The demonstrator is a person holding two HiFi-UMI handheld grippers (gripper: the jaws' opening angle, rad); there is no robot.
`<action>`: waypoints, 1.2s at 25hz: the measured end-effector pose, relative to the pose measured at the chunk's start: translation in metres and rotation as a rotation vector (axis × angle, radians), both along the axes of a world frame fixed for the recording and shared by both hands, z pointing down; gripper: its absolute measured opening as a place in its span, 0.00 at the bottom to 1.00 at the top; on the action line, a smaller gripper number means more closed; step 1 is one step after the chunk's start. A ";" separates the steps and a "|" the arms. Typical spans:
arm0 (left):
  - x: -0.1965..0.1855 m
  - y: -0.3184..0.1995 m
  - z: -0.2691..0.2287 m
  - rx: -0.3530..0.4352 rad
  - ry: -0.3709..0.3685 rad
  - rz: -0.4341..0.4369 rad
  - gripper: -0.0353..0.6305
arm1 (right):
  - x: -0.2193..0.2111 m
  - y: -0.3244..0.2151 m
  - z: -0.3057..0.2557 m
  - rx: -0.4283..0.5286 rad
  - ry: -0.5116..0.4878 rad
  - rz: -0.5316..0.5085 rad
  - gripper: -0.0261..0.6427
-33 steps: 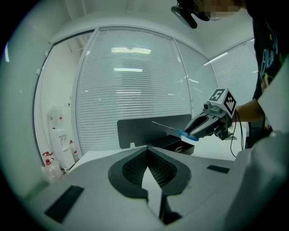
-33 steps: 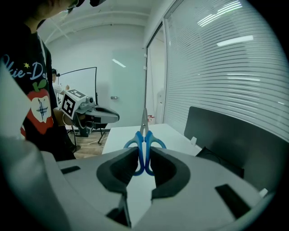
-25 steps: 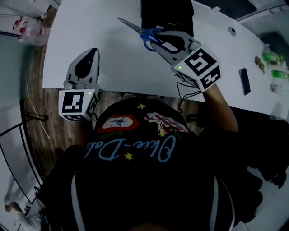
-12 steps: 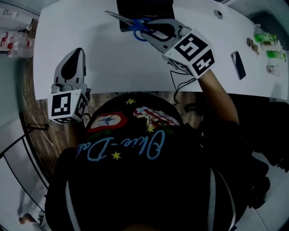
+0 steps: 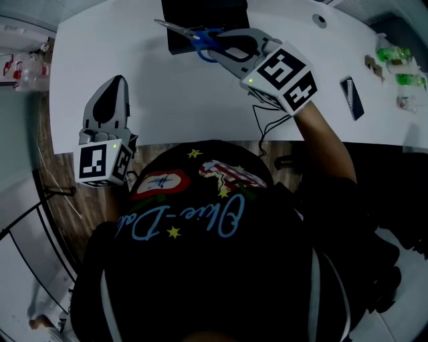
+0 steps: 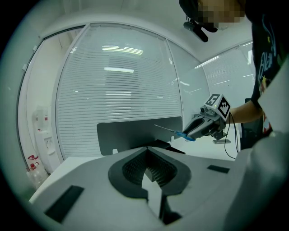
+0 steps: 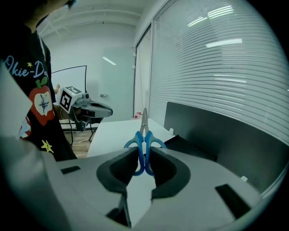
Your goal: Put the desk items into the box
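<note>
As the right tongs (image 5: pixel 215 48), clamped on the scissors (image 5: pixel 192 33), seemingly edge over the box (image 5: pixel 200 17) at top, release nears; left tongs (image 5: pixel 117 83) sit together.

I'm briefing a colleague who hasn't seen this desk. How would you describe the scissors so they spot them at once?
On the white table, look to the black box at its far edge. There the right tool grips the scissors by their handles. They alone have bright blue handles and thin metal blades, pointing left across the box.
</note>
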State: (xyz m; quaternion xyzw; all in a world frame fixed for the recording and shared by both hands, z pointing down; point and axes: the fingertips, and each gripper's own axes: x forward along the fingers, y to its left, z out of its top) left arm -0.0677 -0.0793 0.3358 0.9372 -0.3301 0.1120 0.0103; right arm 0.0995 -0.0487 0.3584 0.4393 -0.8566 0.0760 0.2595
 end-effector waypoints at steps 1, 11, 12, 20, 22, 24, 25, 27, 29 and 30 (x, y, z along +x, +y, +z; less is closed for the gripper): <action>0.004 0.001 0.001 -0.002 0.003 -0.006 0.06 | 0.004 0.001 0.001 -0.001 0.002 -0.003 0.17; 0.104 0.027 0.013 -0.010 0.001 -0.035 0.06 | 0.104 0.022 0.014 -0.007 -0.015 -0.028 0.17; 0.107 0.030 0.014 -0.010 0.004 -0.033 0.06 | 0.106 0.023 0.014 -0.008 -0.016 -0.032 0.17; 0.115 0.043 0.021 -0.015 -0.016 -0.061 0.06 | 0.124 0.032 0.020 -0.025 0.000 -0.060 0.17; 0.118 0.048 0.023 -0.018 -0.024 -0.068 0.06 | 0.128 0.033 0.022 -0.024 0.012 -0.074 0.17; 0.118 0.050 0.022 -0.020 -0.026 -0.073 0.06 | 0.127 0.031 0.025 -0.024 0.029 -0.087 0.17; 0.117 0.050 0.022 -0.023 -0.026 -0.078 0.06 | 0.127 0.030 0.026 -0.025 0.039 -0.092 0.17; 0.111 0.046 0.020 -0.028 -0.029 -0.089 0.06 | 0.124 0.025 0.029 -0.028 0.061 -0.101 0.17; 0.106 0.042 0.019 -0.024 -0.036 -0.095 0.06 | 0.121 0.020 0.030 -0.032 0.075 -0.118 0.17; 0.104 0.039 0.019 -0.021 -0.040 -0.096 0.06 | 0.120 0.018 0.031 -0.035 0.081 -0.127 0.17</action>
